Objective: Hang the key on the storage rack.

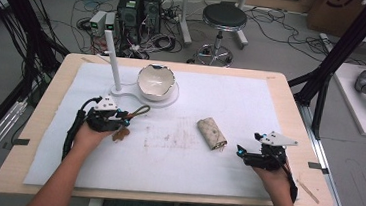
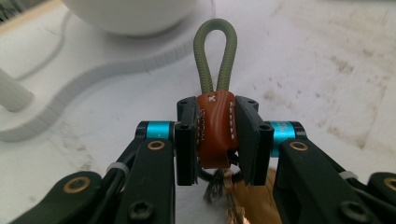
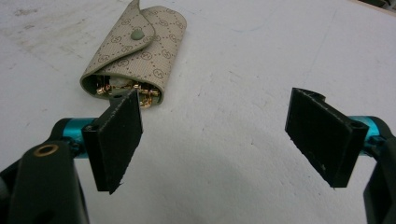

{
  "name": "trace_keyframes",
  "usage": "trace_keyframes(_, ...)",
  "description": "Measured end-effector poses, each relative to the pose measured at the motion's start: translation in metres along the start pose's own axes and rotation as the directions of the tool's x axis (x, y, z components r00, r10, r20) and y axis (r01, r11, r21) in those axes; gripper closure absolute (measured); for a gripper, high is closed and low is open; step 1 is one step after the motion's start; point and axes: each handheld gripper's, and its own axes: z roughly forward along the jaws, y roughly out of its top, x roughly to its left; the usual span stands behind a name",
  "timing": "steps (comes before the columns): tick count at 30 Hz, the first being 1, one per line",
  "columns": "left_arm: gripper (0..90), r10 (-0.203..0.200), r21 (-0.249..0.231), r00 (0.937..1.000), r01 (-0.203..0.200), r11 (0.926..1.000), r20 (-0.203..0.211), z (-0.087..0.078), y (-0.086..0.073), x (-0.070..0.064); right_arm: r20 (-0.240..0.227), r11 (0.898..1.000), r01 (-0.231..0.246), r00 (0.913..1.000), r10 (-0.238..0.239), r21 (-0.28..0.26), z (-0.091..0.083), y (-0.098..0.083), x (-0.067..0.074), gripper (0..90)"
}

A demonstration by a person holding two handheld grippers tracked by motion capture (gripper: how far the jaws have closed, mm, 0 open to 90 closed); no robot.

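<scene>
Your left claw (image 1: 124, 119) sits in the left middle of the high view, and it is closed tight on a brown leather tag (image 2: 215, 128). In the left gripper view the tag stands upright between the 2 black jaws, in the middle of the frame. A green cord loop (image 2: 216, 58) sticks up out of the tag toward the top of the frame. Some small metal bits hang under the tag at the bottom of the frame.

Your right claw (image 1: 241, 151) sits in the right middle of the high view. Its 2 jaws are spread wide with nothing between them. It is near the key pouch (image 1: 211, 133) but not touching it.

The pouch lies flat on the white sheet (image 1: 221, 101) that covers the tabletop (image 1: 39, 120), a bit right of the middle. In the right gripper view it is in the upper left, snapped shut, with gold metal showing at its open end.

A white bowl (image 1: 155, 82) rests on a white stand (image 1: 166, 101) with a tall post (image 1: 113, 59), in the upper middle of the high view.
</scene>
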Motion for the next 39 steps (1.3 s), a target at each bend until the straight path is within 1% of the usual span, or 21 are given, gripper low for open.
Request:
trace_keyframes(1,70.2,-0.004,-0.04,0.9999,0.004,0.9992,-0.013,-0.007,0.003,0.001,-0.001,1.0,0.005,1.0,-0.005,0.0,0.001,0.001,0.001,19.3)
trace_keyframes(3,70.2,-0.016,-0.075,0.9994,0.014,0.9971,-0.031,-0.014,0.008,0.0,-0.003,1.0,0.004,1.0,-0.004,0.002,0.002,0.001,0.001,19.3)
trace_keyframes(6,70.2,-0.03,-0.131,0.998,0.023,0.9911,-0.055,-0.025,0.015,0.001,-0.002,1.0,0.007,1.0,-0.007,0.004,0.003,0.002,0.002,19.3)
trace_keyframes(9,70.3,-0.021,-0.177,0.9952,0.004,0.9842,-0.096,-0.036,0.024,0.002,-0.004,1.0,0.009,0.9999,-0.009,0.004,0.004,0.003,0.003,19.3)
trace_keyframes(10,70.3,-0.021,-0.193,0.9935,-0.001,0.9811,-0.112,-0.039,0.027,0.002,-0.004,1.0,0.011,0.9999,-0.011,0.005,0.005,0.003,0.003,19.3)
trace_keyframes(11,70.3,-0.018,-0.201,0.9911,-0.009,0.9795,-0.132,-0.043,0.03,0.002,-0.008,1.0,0.011,0.9999,-0.011,0.006,0.005,0.003,0.004,19.3)
trace_keyframes(14,70.4,-0.017,-0.228,0.9829,-0.026,0.9734,-0.184,-0.055,0.037,0.005,-0.008,1.0,0.013,0.9999,-0.013,0.007,0.006,0.004,0.005,19.3)
trace_keyframes(16,70.5,-0.013,-0.236,0.9753,-0.04,0.971,-0.221,-0.063,0.04,0.008,-0.007,1.0,0.018,0.9998,-0.018,0.007,0.007,0.004,0.004,19.3)
trace_keyframes(17,70.5,-0.019,-0.243,0.9714,-0.041,0.9691,-0.237,-0.066,0.041,0.009,-0.008,1.0,0.014,0.9999,-0.014,0.009,0.008,0.004,0.005,19.3)
trace_keyframes(19,70.5,-0.032,-0.25,0.9634,-0.037,0.9675,-0.266,-0.072,0.042,0.013,-0.009,1.0,0.013,0.9999,-0.013,0.011,0.008,0.004,0.005,19.3)
trace_keyframes(22,70.6,-0.054,-0.264,0.9514,-0.03,0.9639,-0.303,-0.08,0.043,0.018,-0.007,1.0,0.018,0.9998,-0.018,0.011,0.009,0.004,0.005,19.3)
trace_keyframes(26,70.6,-0.071,-0.293,0.9359,-0.036,0.9556,-0.345,-0.09,0.047,0.024,-0.008,1.0,0.018,0.9998,-0.018,0.012,0.01,0.005,0.005,19.3)
trace_keyframes(28,70.7,-0.072,-0.302,0.9267,-0.045,0.9524,-0.369,-0.095,0.049,0.026,-0.009,1.0,0.02,0.9998,-0.02,0.011,0.011,0.006,0.006,19.3)
trace_keyframes(30,70.7,-0.086,-0.315,0.9191,-0.043,0.9481,-0.385,-0.098,0.051,0.027,-0.011,1.0,0.022,0.9997,-0.022,0.014,0.012,0.006,0.005,19.3)
trace_keyframes(33,70.7,-0.093,-0.327,0.9112,-0.048,0.9439,-0.401,-0.102,0.053,0.03,-0.011,1.0,0.02,0.9997,-0.02,0.014,0.013,0.007,0.006,19.3)
trace_keyframes(35,70.7,-0.099,-0.329,0.9062,-0.047,0.9432,-0.411,-0.102,0.054,0.032,-0.012,1.0,0.021,0.9997,-0.021,0.016,0.013,0.007,0.006,19.3)
trace_keyframes(37,70.7,-0.106,-0.326,0.9043,-0.038,0.9447,-0.413,-0.1,0.054,0.035,-0.013,1.0,0.02,0.9997,-0.02,0.016,0.014,0.007,0.006,19.3)
trace_keyframes(39,70.7,-0.112,-0.321,0.9004,-0.032,0.9467,-0.42,-0.097,0.053,0.038,-0.014,1.0,0.02,0.9997,-0.019,0.018,0.014,0.007,0.006,19.3)
